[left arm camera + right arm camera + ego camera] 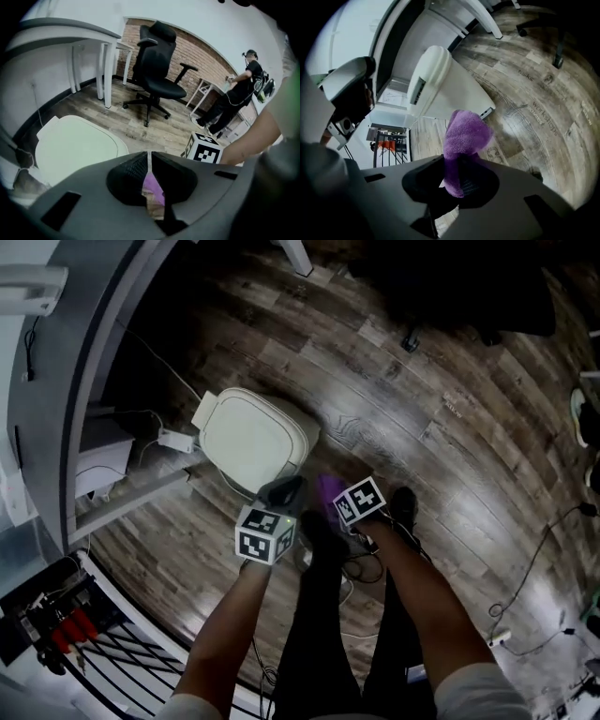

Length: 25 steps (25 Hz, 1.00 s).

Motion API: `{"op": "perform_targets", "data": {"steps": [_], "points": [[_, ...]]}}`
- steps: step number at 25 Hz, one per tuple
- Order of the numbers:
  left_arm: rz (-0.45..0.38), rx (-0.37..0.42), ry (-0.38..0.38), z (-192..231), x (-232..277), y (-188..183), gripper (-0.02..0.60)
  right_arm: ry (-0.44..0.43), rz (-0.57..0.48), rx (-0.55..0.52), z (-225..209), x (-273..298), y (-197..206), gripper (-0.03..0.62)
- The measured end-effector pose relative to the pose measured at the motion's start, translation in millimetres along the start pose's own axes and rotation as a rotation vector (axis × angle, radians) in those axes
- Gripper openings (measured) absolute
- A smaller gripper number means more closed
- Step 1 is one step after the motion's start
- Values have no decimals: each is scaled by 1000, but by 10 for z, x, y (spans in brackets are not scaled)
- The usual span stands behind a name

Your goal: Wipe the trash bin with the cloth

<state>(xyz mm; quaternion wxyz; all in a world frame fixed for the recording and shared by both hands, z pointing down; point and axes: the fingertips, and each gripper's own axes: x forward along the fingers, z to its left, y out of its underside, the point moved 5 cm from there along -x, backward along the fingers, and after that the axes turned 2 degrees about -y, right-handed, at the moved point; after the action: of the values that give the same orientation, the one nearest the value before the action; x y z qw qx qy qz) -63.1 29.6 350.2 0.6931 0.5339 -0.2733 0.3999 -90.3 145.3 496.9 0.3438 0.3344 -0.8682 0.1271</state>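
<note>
The white trash bin (251, 435) stands on the wood floor with its lid closed; it also shows in the left gripper view (70, 146) and the right gripper view (440, 82). My right gripper (457, 174) is shut on a purple cloth (465, 133) that bunches up out of its jaws, just off the bin's near right corner (328, 491). My left gripper (284, 490) hovers at the bin's near edge, jaws shut (149, 161). A purple patch shows in the gap under its tips; I cannot tell whether it touches them.
A black office chair (157, 61) and a white desk leg (108, 70) stand beyond the bin. A person (239, 96) stands at the far right. My own legs (328, 615) and floor cables (539, 568) lie close. A rack (56, 624) is lower left.
</note>
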Motion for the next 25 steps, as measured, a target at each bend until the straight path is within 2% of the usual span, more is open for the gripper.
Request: {"op": "perform_targets", "data": {"steps": [5, 10, 14, 19, 25], "points": [[-152, -255, -30, -103, -299, -116, 42, 79, -9, -196, 323, -605, -174, 83], [-308, -422, -39, -214, -613, -192, 81, 110, -64, -340, 659, -1156, -455, 83], [-434, -561, -36, -301, -868, -155, 122, 154, -51, -504, 995, -1468, -655, 83], [-570, -709, -53, -355, -1082, -72, 203, 223, -32, -790, 1494, -1573, -853, 83], [-694, -850, -97, -220, -1249, 125, 236, 299, 11, -1111, 2075, -1316, -884, 83]]}}
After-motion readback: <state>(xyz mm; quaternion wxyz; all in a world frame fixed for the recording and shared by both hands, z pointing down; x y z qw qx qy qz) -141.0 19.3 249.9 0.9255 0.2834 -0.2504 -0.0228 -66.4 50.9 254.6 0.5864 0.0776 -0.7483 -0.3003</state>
